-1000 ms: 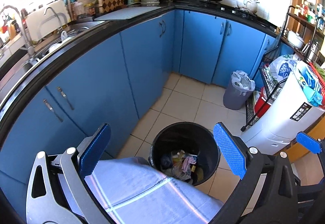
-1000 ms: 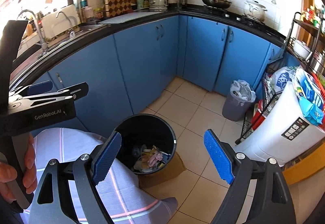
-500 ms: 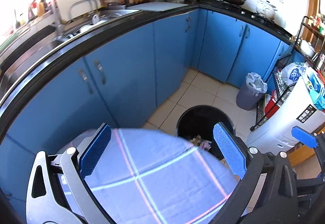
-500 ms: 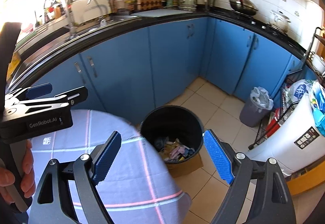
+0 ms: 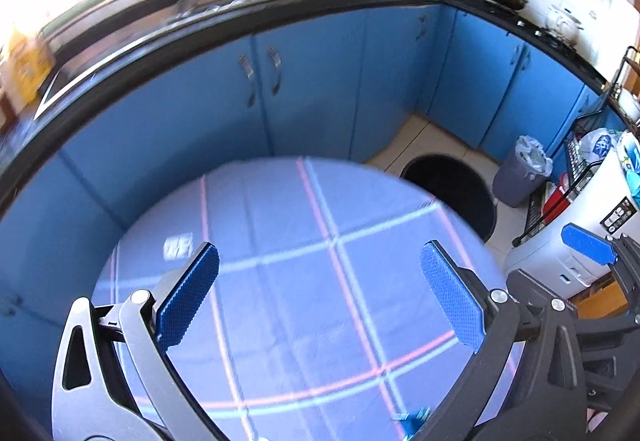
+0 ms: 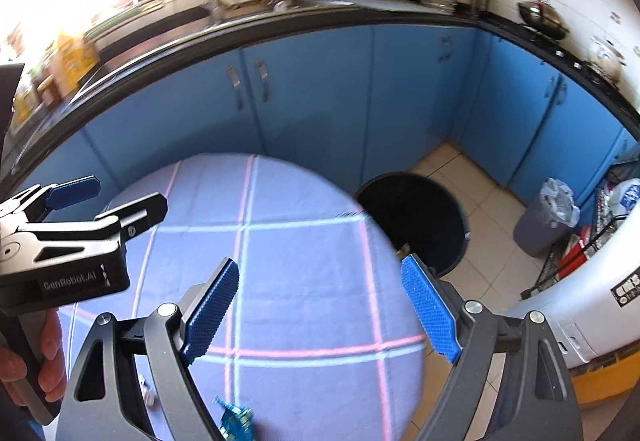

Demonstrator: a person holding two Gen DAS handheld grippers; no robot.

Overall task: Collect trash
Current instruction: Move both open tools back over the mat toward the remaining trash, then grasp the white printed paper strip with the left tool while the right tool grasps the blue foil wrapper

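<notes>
The round table (image 5: 304, 281) under a pale blue cloth with pink and white checks fills the middle of both views; its far rim curves close to the curved blue cabinet fronts (image 5: 312, 89) at 12 o'clock, leaving only a narrow gap. At 2 o'clock, just off the table edge, the black round trash bin (image 6: 416, 217) stands on beige floor tile, its near rim partly hidden by the cloth. Farther right sit a small grey bin with a white liner (image 6: 548, 217) and a white appliance (image 6: 580, 317).

The left gripper (image 5: 320, 297) hangs above the cloth with its blue-padded jaws spread wide, nothing between them. The right gripper (image 6: 320, 313) is likewise parted and empty.

A crumpled teal wrapper (image 6: 236, 421) lies on the cloth at 6 o'clock in the right view; the left view catches only a blue scrap (image 5: 414, 419) at its bottom edge. The left view alone shows a small white printed patch (image 5: 178, 247) on the cloth at 10 o'clock.
</notes>
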